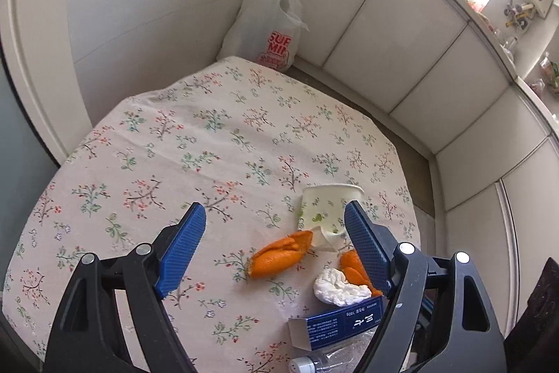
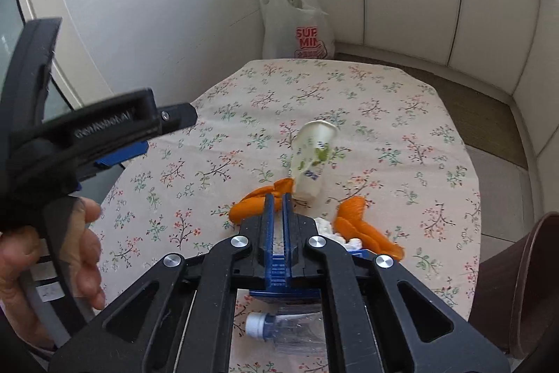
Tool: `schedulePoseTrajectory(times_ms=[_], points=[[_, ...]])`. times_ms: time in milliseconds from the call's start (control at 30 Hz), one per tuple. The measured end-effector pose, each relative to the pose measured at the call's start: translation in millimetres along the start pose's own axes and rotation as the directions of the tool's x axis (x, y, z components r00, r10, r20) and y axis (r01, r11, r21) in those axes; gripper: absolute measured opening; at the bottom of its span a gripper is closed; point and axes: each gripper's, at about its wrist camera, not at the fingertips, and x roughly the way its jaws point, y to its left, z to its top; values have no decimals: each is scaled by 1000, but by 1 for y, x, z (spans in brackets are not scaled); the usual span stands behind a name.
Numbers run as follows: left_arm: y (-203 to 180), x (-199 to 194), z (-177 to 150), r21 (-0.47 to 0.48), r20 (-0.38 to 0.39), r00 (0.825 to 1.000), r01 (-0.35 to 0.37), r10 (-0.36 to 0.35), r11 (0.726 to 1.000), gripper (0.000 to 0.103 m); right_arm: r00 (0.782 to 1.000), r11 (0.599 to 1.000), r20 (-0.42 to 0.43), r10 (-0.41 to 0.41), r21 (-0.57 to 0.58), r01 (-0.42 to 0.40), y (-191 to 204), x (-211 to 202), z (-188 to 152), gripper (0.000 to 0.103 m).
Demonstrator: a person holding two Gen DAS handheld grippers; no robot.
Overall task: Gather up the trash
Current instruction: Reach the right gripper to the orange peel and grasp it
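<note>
Trash lies on a floral tablecloth [image 1: 209, 135]: a tipped paper cup [image 1: 325, 208], orange peels [image 1: 279, 254], a crumpled tissue [image 1: 339, 289], a blue box [image 1: 335, 324] and a crushed clear bottle [image 1: 314, 364]. My left gripper [image 1: 276, 219] is open above the cloth, left of the cup. My right gripper [image 2: 278, 201] is shut and empty over the peel [image 2: 251, 205], near the cup [image 2: 312, 156]. The bottle [image 2: 290, 327] lies under it. The left gripper's body [image 2: 104, 124] shows at the left.
A white plastic bag [image 1: 269, 20] with red print stands beyond the table's far edge, in the wall corner; it also shows in the right wrist view [image 2: 297, 23]. A dark brown chair [image 2: 524, 285] is at the table's right. White panelled walls surround the table.
</note>
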Motion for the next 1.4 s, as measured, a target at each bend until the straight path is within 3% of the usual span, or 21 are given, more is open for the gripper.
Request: schedulePoseTrajectory(times_ms=[100, 200, 367, 433, 633, 767, 867, 933, 1000, 1033, 1067, 1233, 1400], points=[[-9, 15, -3, 12, -53, 999, 5, -4, 1000, 79, 999, 997, -2, 38, 67, -37, -22, -4, -2, 5], [-11, 13, -1, 33, -38, 999, -12, 13, 999, 79, 996, 991, -44, 81, 115, -76, -27, 9, -4, 10], [12, -21, 16, -22, 69, 998, -9, 11, 1000, 80, 990, 985, -106, 94, 156, -77, -3, 50, 4, 57], [24, -33, 20, -35, 101, 995, -22, 26, 999, 80, 987, 983, -135, 85, 171, -62, 8, 70, 7, 58], [47, -38, 21, -50, 77, 997, -13, 17, 999, 81, 967, 968, -253, 41, 251, 25, 32, 121, 3, 59], [57, -41, 21, -60, 68, 998, 0, 4, 998, 81, 944, 948, -330, -3, 298, 107, 39, 145, -2, 72], [62, -43, 21, -64, 63, 998, 5, -1, 998, 81, 938, 924, -345, -12, 356, 143, 32, 158, -7, 74], [66, -44, 20, -70, 60, 998, 9, -4, 997, 81, 944, 903, -330, -9, 402, 149, 27, 160, -7, 74], [69, -43, 18, -73, 55, 998, 10, -6, 997, 81, 948, 900, -319, -25, 406, 160, 26, 160, -5, 61], [70, -43, 18, -73, 51, 999, 8, -4, 997, 81, 949, 905, -312, -48, 388, 173, 27, 160, -4, 45], [70, -42, 17, -72, 46, 999, 4, -1, 997, 81, 949, 909, -308, -61, 375, 180, 27, 161, -4, 41], [72, -38, 14, -71, 40, 999, -10, 13, 997, 81, 958, 927, -279, -68, 339, 164, 29, 157, -3, 26], [72, -37, 15, -74, 39, 999, -6, 9, 997, 81, 967, 919, -255, 13, 384, 89, 26, 152, -4, 19]])
